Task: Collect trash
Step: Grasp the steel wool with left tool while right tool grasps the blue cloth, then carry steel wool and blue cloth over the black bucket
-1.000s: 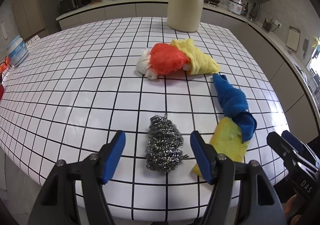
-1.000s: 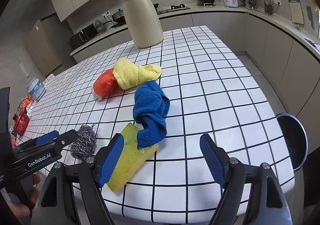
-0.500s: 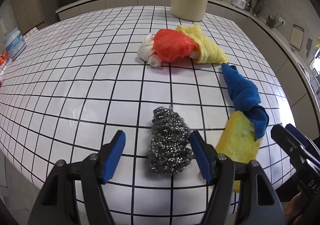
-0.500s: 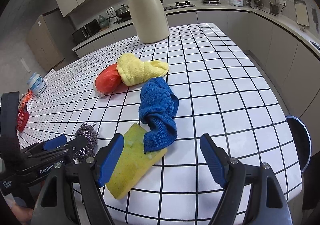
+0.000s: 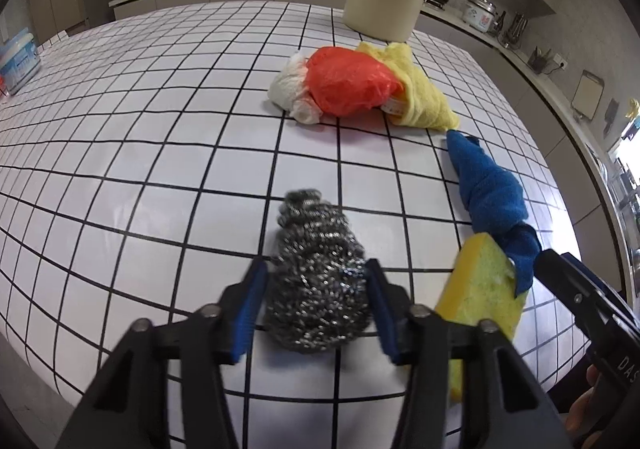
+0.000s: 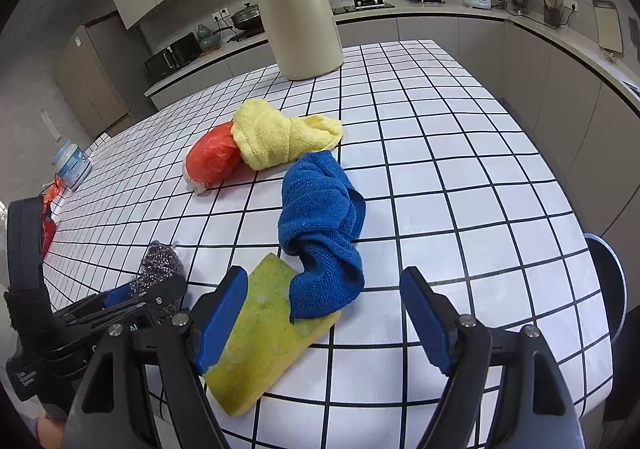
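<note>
Steel scrubber (image 5: 320,281), just one, is sitting between the closing left gripper (image 5: 316,309), pads touching; right gripper (image 6: 324,321) at three o'clock is gaping, half hiding one sponge (image 6: 268,337).

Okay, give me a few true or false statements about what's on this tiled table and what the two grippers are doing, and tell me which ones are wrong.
1. The left gripper has its blue pads on either side of the silvery steel-wool scourer. True; its jaws have just been closing.
2. The crumpled blue cloth lies partly on the yellow sponge. True.
3. The right gripper is clamped on the sponge. False; its jaws stand wide open.
4. The orange plastic bag lies inside the tall cream bin. False; it lies on the table beside the fluffy yellow cloth.
</note>
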Action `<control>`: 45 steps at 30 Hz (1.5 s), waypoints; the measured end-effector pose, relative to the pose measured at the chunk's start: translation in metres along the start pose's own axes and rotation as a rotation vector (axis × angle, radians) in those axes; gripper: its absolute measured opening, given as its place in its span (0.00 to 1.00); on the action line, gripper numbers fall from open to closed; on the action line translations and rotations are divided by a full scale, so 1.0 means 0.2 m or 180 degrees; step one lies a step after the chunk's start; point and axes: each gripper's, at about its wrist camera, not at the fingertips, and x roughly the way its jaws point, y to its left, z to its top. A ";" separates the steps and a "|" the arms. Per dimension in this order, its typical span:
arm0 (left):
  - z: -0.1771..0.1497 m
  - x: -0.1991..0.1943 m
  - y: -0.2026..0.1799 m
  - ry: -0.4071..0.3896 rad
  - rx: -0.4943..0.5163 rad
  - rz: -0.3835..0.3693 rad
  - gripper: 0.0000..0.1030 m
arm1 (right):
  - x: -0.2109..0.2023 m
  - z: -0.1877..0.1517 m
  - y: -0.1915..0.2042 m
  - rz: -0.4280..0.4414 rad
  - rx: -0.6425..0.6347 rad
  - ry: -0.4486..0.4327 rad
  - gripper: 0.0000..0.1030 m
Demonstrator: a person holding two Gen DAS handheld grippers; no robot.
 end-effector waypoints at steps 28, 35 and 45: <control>0.22 0.06 -0.05 -0.0281 0.0006 -0.0039 0.41 | 0.34 0.17 0.01 -0.0006 -0.0002 0.0139 0.75; 0.20 0.03 -0.07 -0.0310 -0.0001 -0.0026 0.41 | 0.33 0.17 0.01 0.0122 -0.0101 0.0147 0.38; 0.20 -0.12 -0.22 -0.0464 0.0108 -0.0124 0.41 | 0.08 0.19 -0.09 0.0197 -0.0025 -0.0182 0.36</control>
